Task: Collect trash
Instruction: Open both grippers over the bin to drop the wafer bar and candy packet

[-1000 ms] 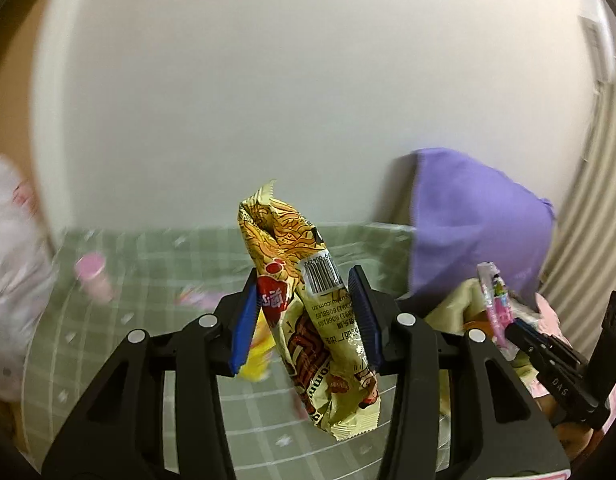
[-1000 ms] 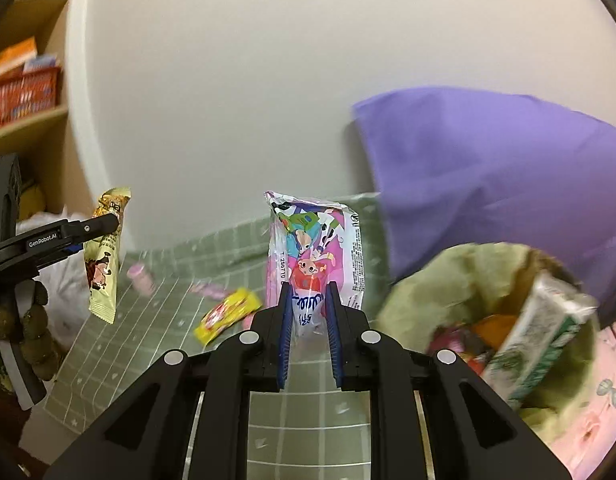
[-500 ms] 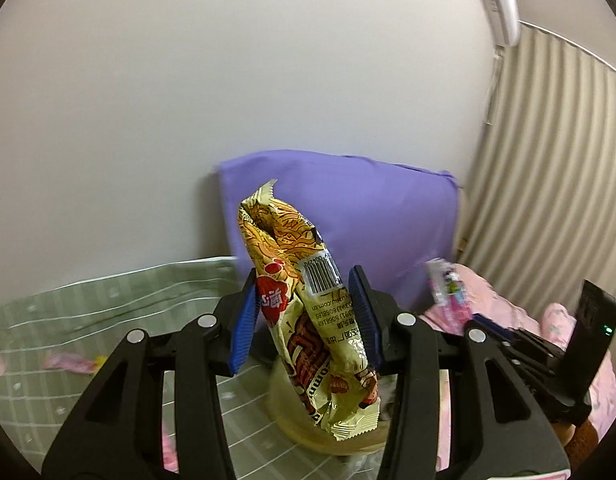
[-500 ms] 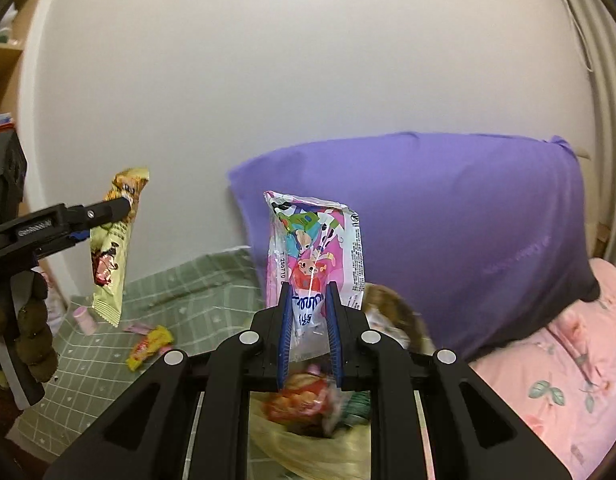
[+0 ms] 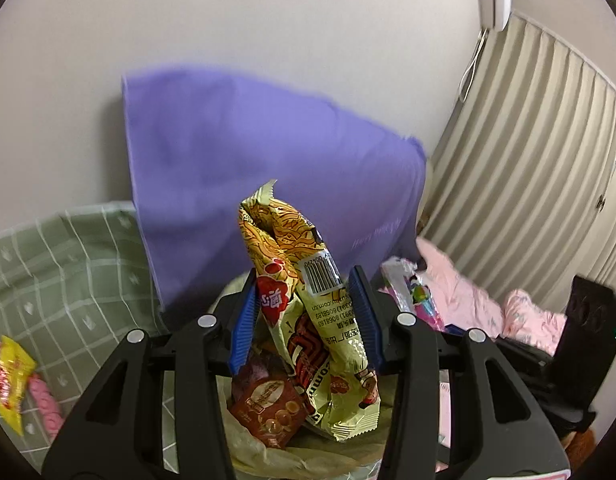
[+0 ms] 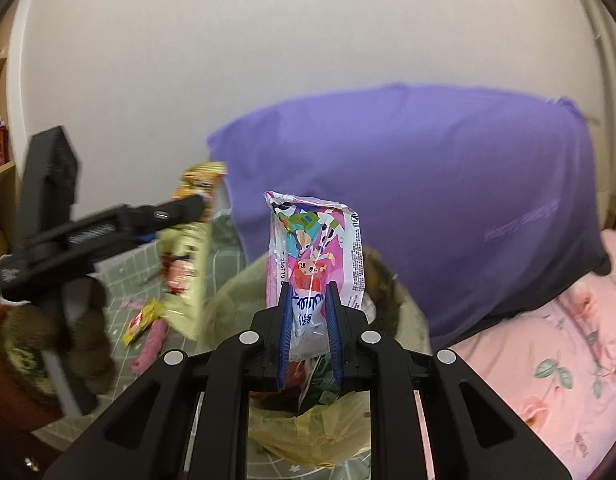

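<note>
Left wrist: left claw point(image 5: 305, 318) grips yellow wrapper point(image 5: 308, 308) | above bin point(image 5: 267, 446)

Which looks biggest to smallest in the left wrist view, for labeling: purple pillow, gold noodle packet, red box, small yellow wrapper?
1. Purple pillow
2. Gold noodle packet, though its nearness inflates it
3. Red box and small yellow wrapper: too alike to rank.

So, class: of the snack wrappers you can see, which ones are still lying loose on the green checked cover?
The small yellow wrapper and the pink wrapper beside it; the noodle packet and cartoon packet are each held in a claw.
</note>
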Demonstrator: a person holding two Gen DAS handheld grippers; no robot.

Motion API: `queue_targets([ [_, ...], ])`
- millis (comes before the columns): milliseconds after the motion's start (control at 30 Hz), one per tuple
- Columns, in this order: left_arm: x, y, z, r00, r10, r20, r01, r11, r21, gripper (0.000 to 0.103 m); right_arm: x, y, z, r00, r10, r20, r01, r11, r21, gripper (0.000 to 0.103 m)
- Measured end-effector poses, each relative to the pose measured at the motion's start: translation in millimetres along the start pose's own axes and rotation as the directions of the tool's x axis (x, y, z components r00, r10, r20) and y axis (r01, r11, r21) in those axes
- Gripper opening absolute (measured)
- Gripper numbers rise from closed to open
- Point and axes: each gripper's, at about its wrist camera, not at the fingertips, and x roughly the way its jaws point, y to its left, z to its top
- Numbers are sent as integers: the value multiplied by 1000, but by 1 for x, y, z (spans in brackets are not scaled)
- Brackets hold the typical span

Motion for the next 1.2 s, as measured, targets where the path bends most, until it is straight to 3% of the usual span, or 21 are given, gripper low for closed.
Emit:
queue_targets([
  [133, 50, 17, -26, 984, -5, -180, 5, 1000, 4, 41, 39, -10, -6, 993, -20, -113, 17, 1000, -25, 16],
  [300, 75, 27, -49, 964, 6, -265, 4, 999, 39, 41, 74, -15, -14, 978, -15, -209, 5, 999, -49, 16],
  [433, 75, 23, -53, 958, 8, -286, 18, 996, 85, 41, 76, -9, -16, 979, -36, -202, 15, 994, -104, 16],
  [633, 61, 23, -57, 957, 9, -290, 32, 990, 136, 41, 66, -17, -10, 987, -37, -159, 32, 999, -36, 16],
  [767, 63, 29, -52, 959, 1, -284, 32, 993, 112, 41, 65, -17, -8, 986, -51, -158, 47, 999, -27, 17],
  [833, 61, 31, -50, 962, -2, -274, 31, 994, 102, 46, 63, -15, -9, 986, -60, -153, 58, 998, -21, 18],
  [933, 56, 31, -45, 962, -25, -272, 52, 994, 94, 57, 60, -16, -12, 987, -79, -137, 79, 997, -5, 31],
  [1200, 37, 22, -26, 973, -19, -231, 42, 995, 93, 65, 42, -13, -13, 989, -108, -97, 110, 994, 15, 36],
])
